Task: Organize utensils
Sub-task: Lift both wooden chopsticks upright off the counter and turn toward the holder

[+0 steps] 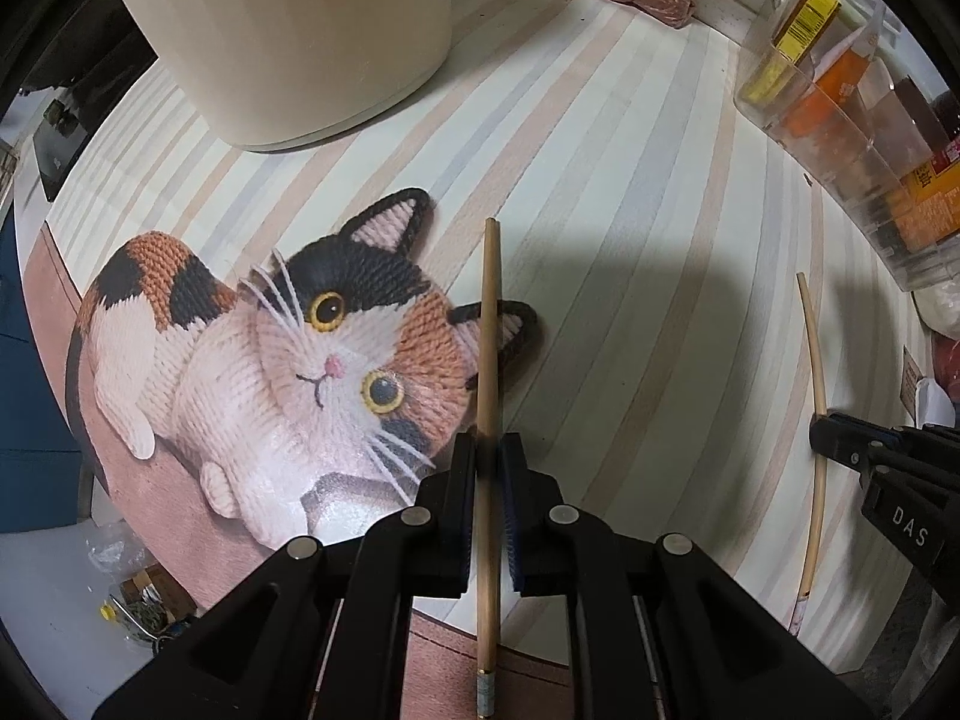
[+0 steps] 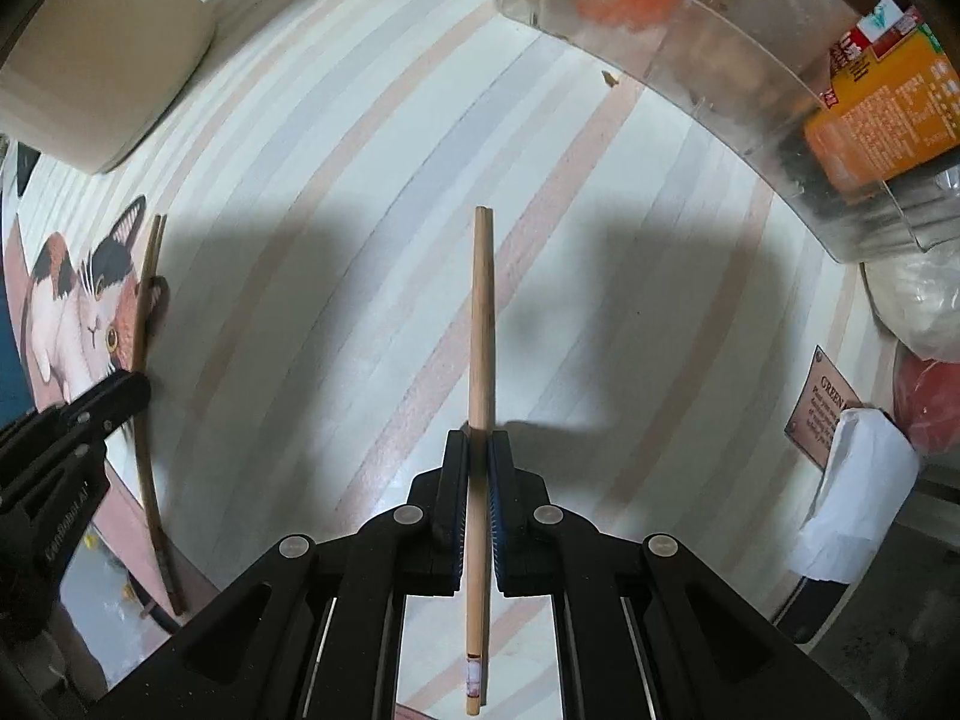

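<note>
My left gripper is shut on a wooden chopstick that points forward over the striped table mat, by the printed cat. My right gripper is shut on a second wooden chopstick, also pointing forward above the mat. In the left wrist view the right gripper shows at the right edge with its chopstick. In the right wrist view the left gripper shows at the left edge with its chopstick.
A cream cylindrical container stands at the back left. A clear plastic organizer with orange packets stands at the back right. A printed cat covers the mat's left. White paper and a red object lie at the right edge.
</note>
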